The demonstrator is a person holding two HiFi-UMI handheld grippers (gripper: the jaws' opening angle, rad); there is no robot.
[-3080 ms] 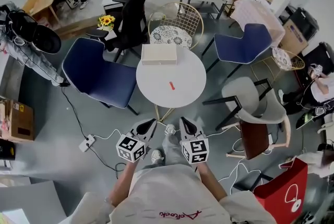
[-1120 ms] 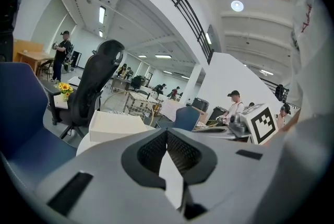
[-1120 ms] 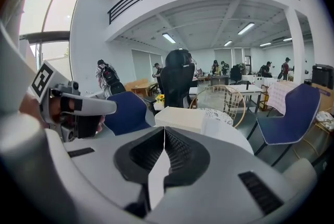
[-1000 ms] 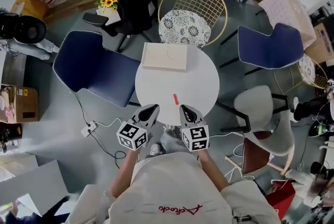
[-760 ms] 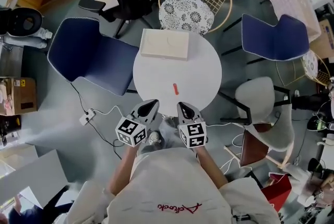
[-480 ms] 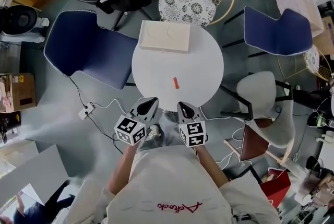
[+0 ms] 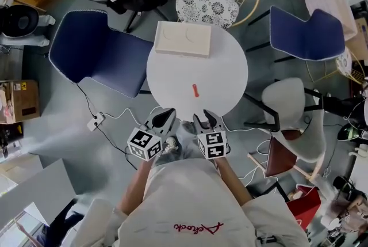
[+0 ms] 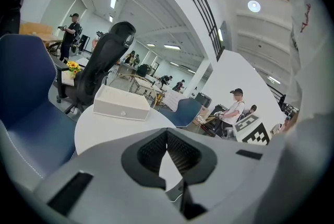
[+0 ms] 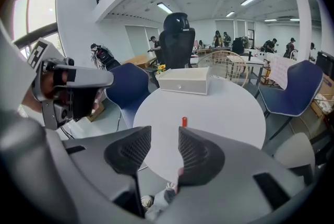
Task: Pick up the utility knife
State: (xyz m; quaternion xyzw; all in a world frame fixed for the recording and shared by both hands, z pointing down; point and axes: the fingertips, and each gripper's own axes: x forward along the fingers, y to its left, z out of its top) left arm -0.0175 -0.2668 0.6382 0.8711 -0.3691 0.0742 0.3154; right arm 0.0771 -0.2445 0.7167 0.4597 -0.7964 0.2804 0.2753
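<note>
utility knife [image 7: 195, 90], small and red, lies on the white table [image 7: 225, 65].

The right gripper [image 7: 204, 118], jaws opening with nothing between them, hangs at the near edge of the round white table [image 7: 224, 76]. The red utility knife [image 7: 195, 90] lies just ahead of it on the tabletop. The left gripper [image 7: 166, 115] sits close beside it, and the white box [image 7: 182, 39] lies well beyond both.

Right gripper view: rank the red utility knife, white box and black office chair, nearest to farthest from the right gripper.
1. Red utility knife, on the table, just ahead.
2. White box, at the table's far edge.
3. Black office chair, beyond the box.
The right gripper is empty, its jaws opening.
</note>
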